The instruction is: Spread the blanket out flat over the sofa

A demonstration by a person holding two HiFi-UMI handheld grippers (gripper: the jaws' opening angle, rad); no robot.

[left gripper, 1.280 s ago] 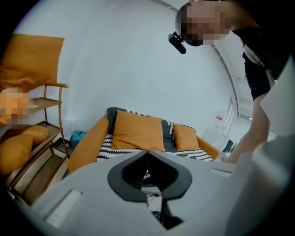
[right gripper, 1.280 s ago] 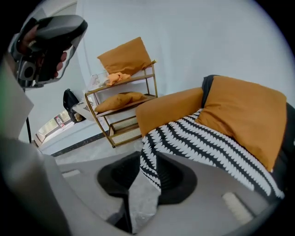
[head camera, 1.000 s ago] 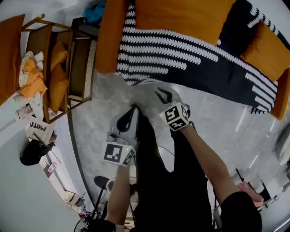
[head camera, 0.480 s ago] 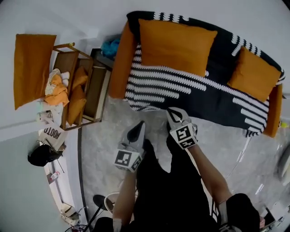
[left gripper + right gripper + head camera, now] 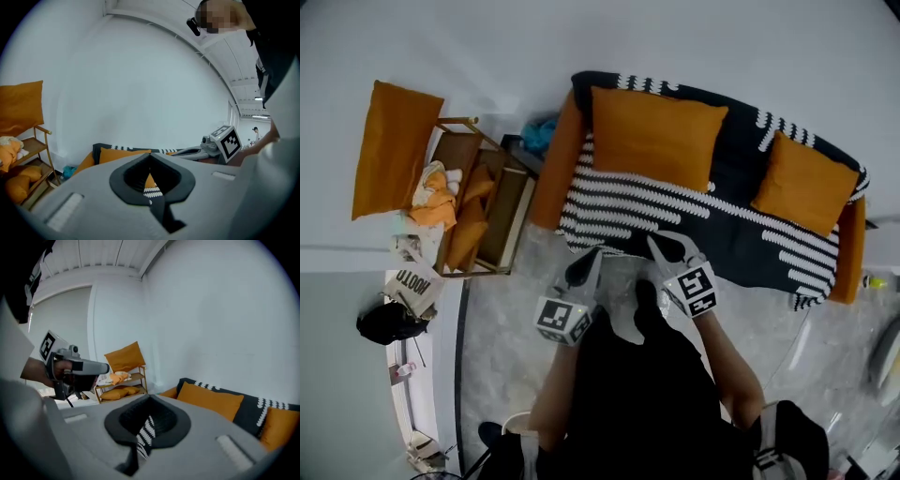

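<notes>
Shelving [image 5: 474,202] stands at your ten o'clock in the head view, loaded with orange pillows and loose cloth, and has no part in the job. Next comes your left gripper [image 5: 585,268], carried over the floor [image 5: 497,328] just short of the sofa front. Its jaws are pressed together with nothing pinched; the stripes seen through the gap behind the tips belong to the blanket farther off.

The sofa [image 5: 554,176] runs from twelve towards two o'clock. The blanket [image 5: 630,201] already lies over its back and seat, black with white stripes, its front edge hanging down towards the floor, and two orange cushions [image 5: 654,139] sit on top of it. It looks soft, limp and fairly light, likely to drag and bunch if pulled from the middle. Should any fold need smoothing, take the hem or a corner, one gripper at each end, and draw outward — never pinch mid-panel.

Your right gripper [image 5: 667,251] hangs at one o'clock, near the front hem but apart from it, jaws fully closed and empty as far as its own view shows.

Against a second ago: you were close up to the seat front with only part of the sofa in view — now you have backed off and the whole sofa shows. The right jaws stood partly open then and have since closed.
</notes>
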